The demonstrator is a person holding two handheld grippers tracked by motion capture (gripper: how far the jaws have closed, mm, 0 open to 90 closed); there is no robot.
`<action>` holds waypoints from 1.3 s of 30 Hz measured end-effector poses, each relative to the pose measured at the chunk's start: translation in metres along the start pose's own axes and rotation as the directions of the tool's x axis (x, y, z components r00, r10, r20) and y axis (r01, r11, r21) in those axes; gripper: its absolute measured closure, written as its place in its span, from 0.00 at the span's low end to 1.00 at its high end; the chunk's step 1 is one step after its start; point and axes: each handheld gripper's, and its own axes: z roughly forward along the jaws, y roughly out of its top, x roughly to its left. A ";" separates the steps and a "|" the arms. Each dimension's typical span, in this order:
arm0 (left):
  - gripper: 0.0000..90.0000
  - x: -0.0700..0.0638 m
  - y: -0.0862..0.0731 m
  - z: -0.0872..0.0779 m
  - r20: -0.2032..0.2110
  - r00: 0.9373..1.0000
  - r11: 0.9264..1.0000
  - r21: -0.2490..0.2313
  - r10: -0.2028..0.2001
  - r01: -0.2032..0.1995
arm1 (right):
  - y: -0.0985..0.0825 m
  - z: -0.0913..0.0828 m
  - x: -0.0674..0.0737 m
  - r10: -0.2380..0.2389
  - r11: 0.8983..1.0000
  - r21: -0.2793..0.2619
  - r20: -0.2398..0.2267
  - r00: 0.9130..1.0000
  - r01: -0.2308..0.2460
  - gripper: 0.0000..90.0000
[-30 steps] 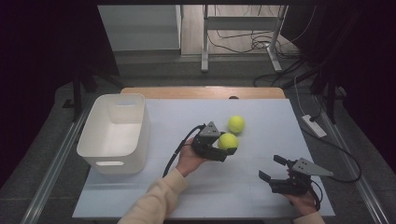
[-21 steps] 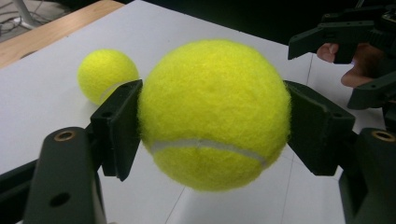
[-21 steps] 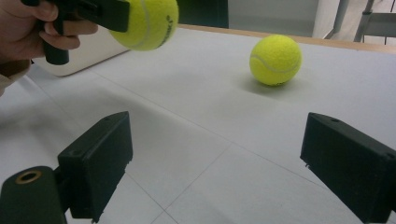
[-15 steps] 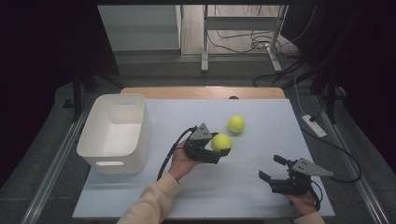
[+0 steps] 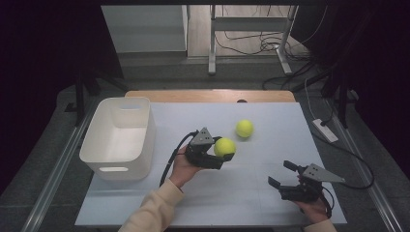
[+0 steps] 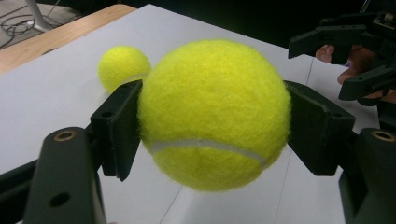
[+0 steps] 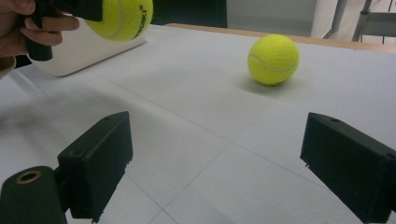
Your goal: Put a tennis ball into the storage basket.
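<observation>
we are finding the white table (image 5: 270, 193) taking up most of the high view, with a wooden strip running along its far edge. the white bin (image 5: 118, 137) is sitting on the table's left side, open at the top, with bare walls showing inside. the left gripper (image 5: 223, 150) is being held in the person's left hand, near the middle of the table and just to the right of the bin. its jaws are clamping a yellow tennis ball (image 5: 225, 146), one pad pressing on each side, and in the left gripper view the held ball (image 6: 212, 114) is hanging clear above the surface. the right gripper (image 5: 285, 175) is resting low near the table's front right corner, well apart from the left one; its jaws are standing wide apart with nothing between them. a second tennis ball (image 5: 244, 128) is lying on the table just beyond the held ball, apart from it and untouched by either gripper.
</observation>
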 end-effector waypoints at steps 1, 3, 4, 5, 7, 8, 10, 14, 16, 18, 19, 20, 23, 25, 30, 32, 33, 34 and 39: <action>0.30 0.000 0.000 -0.001 -0.002 1.000 1.000 -0.003 -0.002 0.002 | 0.000 0.000 0.000 0.000 1.000 0.000 0.000 1.000 0.000 0.10; 0.30 0.000 0.001 -0.003 -0.004 1.000 1.000 -0.009 -0.003 0.003 | 0.000 0.000 0.000 0.000 1.000 0.000 0.000 1.000 0.000 0.10; 0.30 0.000 0.001 -0.005 -0.004 1.000 1.000 -0.013 -0.005 0.005 | 0.000 0.000 0.000 0.000 1.000 0.001 0.001 1.000 0.000 0.10; 0.30 0.001 0.001 -0.006 -0.005 1.000 1.000 -0.016 -0.007 0.007 | 0.000 0.000 0.000 0.000 1.000 0.002 0.001 1.000 0.000 0.10; 0.30 0.001 0.001 -0.007 -0.007 1.000 1.000 -0.019 -0.007 0.006 | 0.000 0.000 0.000 0.000 1.000 0.001 0.002 1.000 0.000 0.10; 0.30 0.001 0.001 -0.008 -0.009 1.000 1.000 -0.021 -0.007 0.007 | 0.000 0.000 0.000 0.000 1.000 0.001 0.002 1.000 0.000 0.10; 0.30 0.001 0.002 -0.011 -0.012 1.000 1.000 -0.027 -0.007 0.007 | 0.000 0.000 0.000 0.000 1.000 0.001 0.002 1.000 0.000 0.10; 0.30 0.002 0.004 -0.015 -0.018 1.000 0.999 -0.041 -0.009 0.009 | 0.000 0.000 0.000 -0.001 1.000 0.003 0.003 1.000 0.001 0.10; 0.30 0.002 0.005 -0.017 -0.020 1.000 0.999 -0.045 -0.010 0.009 | 0.000 0.000 0.000 -0.003 1.000 0.005 0.002 1.000 0.003 0.10; 0.30 0.003 0.005 -0.019 -0.023 1.000 0.999 -0.047 -0.012 0.011 | 0.000 0.001 0.001 -0.003 1.000 0.005 0.002 1.000 0.003 0.10; 0.30 0.004 0.006 -0.020 -0.023 1.000 0.999 -0.050 -0.014 0.013 | 0.000 0.001 0.001 -0.003 1.000 0.005 0.003 1.000 0.003 0.10; 0.30 0.004 0.007 -0.021 -0.025 1.000 0.998 -0.053 -0.015 0.014 | 0.000 0.001 0.001 -0.003 1.000 0.005 0.003 1.000 0.003 0.10; 0.30 0.004 0.008 -0.023 -0.028 1.000 0.998 -0.057 -0.014 0.012 | 0.000 0.001 0.001 -0.003 1.000 0.005 0.003 1.000 0.003 0.10; 0.30 0.005 0.009 -0.025 -0.031 0.999 0.998 -0.062 -0.013 0.011 | 0.000 0.001 0.001 -0.003 1.000 0.007 0.002 1.000 0.003 0.11; 0.30 0.007 0.015 -0.029 -0.042 0.999 0.997 -0.082 -0.019 0.016 | 0.000 0.000 0.001 -0.010 1.000 0.010 0.002 1.000 0.010 0.11; 0.30 0.007 0.019 -0.033 -0.044 0.999 0.995 -0.096 -0.022 0.018 | 0.000 0.000 0.001 -0.007 1.000 0.010 0.002 1.000 0.007 0.11; 0.30 0.007 0.019 -0.033 -0.044 0.999 0.995 -0.096 -0.022 0.018 | 0.000 0.000 0.001 -0.007 1.000 0.010 0.002 1.000 0.007 0.11; 0.30 0.007 0.020 -0.035 -0.046 0.999 0.995 -0.099 -0.021 0.017 | 0.000 0.000 0.001 -0.006 1.000 0.009 0.002 1.000 0.006 0.11; 0.30 0.008 0.025 -0.042 -0.059 0.998 0.994 -0.105 -0.019 0.013 | 0.000 0.000 0.001 -0.009 1.000 0.009 0.002 1.000 0.009 0.11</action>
